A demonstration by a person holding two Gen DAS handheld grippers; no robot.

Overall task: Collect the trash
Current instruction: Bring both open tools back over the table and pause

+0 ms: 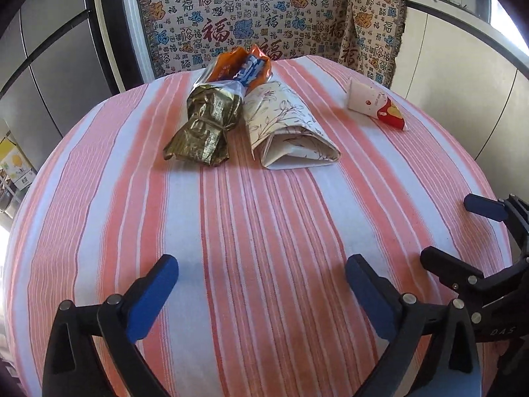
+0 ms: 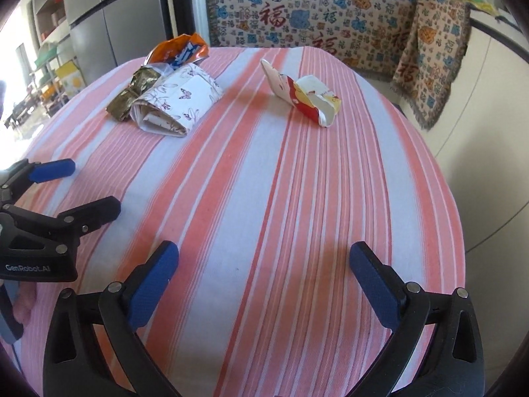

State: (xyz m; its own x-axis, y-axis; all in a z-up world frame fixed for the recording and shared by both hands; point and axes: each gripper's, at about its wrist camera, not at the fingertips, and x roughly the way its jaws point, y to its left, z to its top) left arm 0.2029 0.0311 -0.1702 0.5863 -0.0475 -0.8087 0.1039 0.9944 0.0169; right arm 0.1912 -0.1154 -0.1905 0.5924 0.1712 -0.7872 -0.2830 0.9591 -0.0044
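Pink-striped tablecloth [image 1: 264, 231] under both grippers: left gripper [image 1: 261, 274] jaws wide, empty; right gripper [image 2: 264, 264] likewise. Gold wrapper [image 1: 201, 125] and floral packet [image 1: 287, 129] at twelve o'clock.

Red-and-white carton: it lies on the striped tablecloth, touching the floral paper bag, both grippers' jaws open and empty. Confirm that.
Wrong on touching. The red-and-white carton lies apart from the floral paper bag, bare striped tablecloth between them, as the right wrist view shows. Both grippers' jaws are open and empty.
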